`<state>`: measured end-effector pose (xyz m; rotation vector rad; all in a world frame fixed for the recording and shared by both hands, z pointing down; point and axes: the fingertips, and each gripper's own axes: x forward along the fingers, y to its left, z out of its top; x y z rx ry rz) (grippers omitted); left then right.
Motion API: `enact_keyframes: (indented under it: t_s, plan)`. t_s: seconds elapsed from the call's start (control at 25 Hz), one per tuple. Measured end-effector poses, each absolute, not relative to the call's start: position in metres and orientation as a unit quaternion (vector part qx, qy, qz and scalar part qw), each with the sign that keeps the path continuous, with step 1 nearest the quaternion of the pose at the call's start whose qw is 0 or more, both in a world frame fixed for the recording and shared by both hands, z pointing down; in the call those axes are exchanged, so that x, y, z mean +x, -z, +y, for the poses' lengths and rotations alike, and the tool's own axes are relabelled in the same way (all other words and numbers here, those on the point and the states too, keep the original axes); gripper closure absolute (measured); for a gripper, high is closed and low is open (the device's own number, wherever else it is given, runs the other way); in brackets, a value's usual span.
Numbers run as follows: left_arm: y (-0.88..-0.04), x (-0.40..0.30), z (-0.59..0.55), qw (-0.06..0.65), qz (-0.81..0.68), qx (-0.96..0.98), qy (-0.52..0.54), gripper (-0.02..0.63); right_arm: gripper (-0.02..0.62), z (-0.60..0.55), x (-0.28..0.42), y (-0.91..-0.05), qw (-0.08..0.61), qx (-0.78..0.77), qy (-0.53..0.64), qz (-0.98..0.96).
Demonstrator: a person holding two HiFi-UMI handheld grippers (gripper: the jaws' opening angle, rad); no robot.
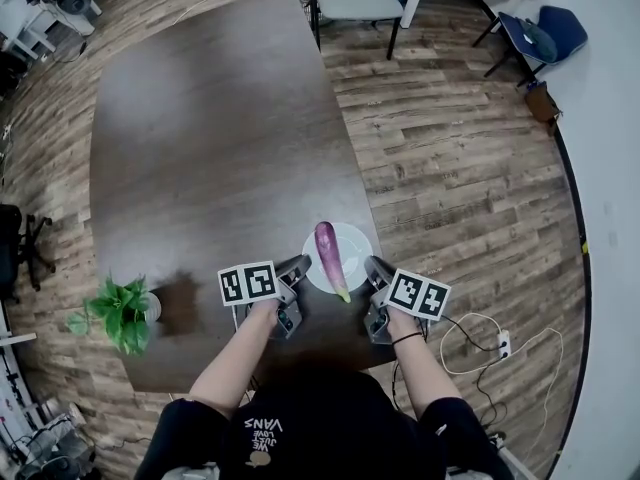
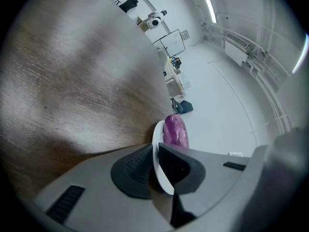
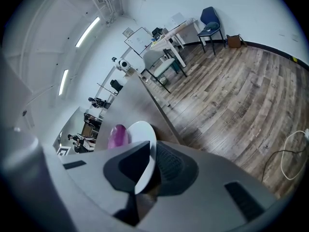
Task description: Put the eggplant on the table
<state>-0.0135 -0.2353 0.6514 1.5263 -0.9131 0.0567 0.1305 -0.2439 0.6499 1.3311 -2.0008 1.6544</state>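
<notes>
Eggplant (image 1: pixel 329 256) lies on plate (image 1: pixel 356 240), over tabletop (image 1: pixel 220 148) by its near right edge. Left gripper (image 1: pixel 300 266) is clamped on the plate's left rim and right gripper (image 1: pixel 375 268) on its right rim. Both sets of jaws are closed on the rim. Eggplant looks firm and glossy, so likely slick and prone to roll. Plate is probably breakable. Best grip is across the thick middle, not the tapered stem end.

We see a white plate (image 1: pixel 355 243) near the desk's (image 1: pixel 220 118) front edge and a leafy potted plant (image 1: pixel 120 313) at its left corner. A white cable (image 1: pixel 480 320) lies on the plank floor (image 1: pixel 450 168), and a blue chair (image 1: pixel 545 33) stands by the wall.
</notes>
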Motion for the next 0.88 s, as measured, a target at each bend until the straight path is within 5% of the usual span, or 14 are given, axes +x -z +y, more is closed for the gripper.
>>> enact_keyframes:
  t_s: [0.44, 0.6, 0.88]
  plan:
    - [-0.6527, -0.0106, -0.2372, 0.626, -0.409, 0.661, -0.051, 0.572, 0.554, -0.2454, 0.1301, -0.6528, 0.154, 0.458, -0.538, -0.691]
    - [-0.6479, -0.0068, -0.2370, 0.626, -0.403, 0.666, -0.052, 0.501, 0.548, -0.2435, 0.1280, -0.6521, 0.173, 0.456, -0.523, -0.699]
    - [-0.6462, -0.0066, -0.2337, 0.622, -0.403, 0.668, -0.062, 0.476, 0.517, -0.2395, 0.1248, -0.6506, 0.179, 0.453, -0.520, -0.702]
